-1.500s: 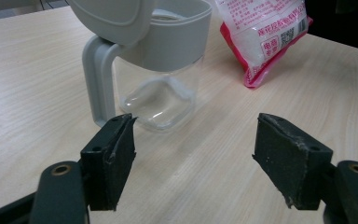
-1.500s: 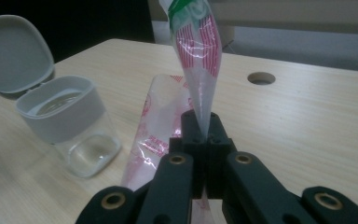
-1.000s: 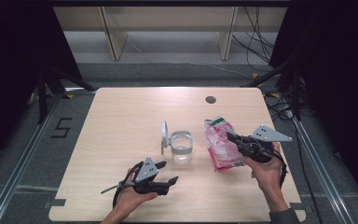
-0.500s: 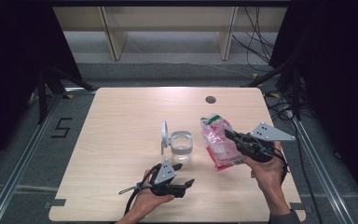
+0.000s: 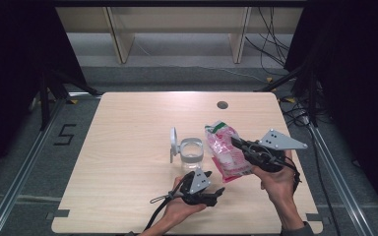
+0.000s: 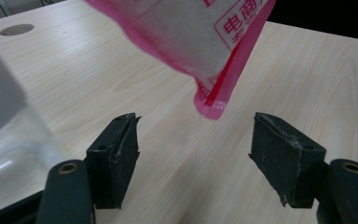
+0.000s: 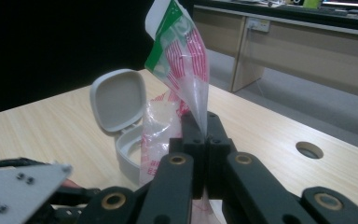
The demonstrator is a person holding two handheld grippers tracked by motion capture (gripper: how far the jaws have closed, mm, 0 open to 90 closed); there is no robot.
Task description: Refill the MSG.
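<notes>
— Since a second ago, what has shifted?

— Mostly the left gripper (image 5: 215,195). It sat near the table's front edge, well to the left of the jar; now it has slid rightward along that edge and lies just in front of the clear jar (image 5: 192,153), close under the lower corner of the pink bag (image 5: 227,152).

— And its jaws?

— Standing wide apart with nothing between them. In the left gripper view the bag's bottom corner (image 6: 210,105) hangs above the gap, clear of both pads.

— The right gripper?

— The right gripper (image 5: 237,143) is about where it was, perhaps a touch higher. Its jaws are pressed together on the bag's edge; the right gripper view shows the film (image 7: 182,65) rising out of the clamped pads, green and white at the top.

— Where is the bag, then?

— Lifted off the wooden table (image 5: 128,147), just right of the jar, tilted. The jar stands in place, its grey lid (image 5: 173,144) flipped open to the left.
</notes>
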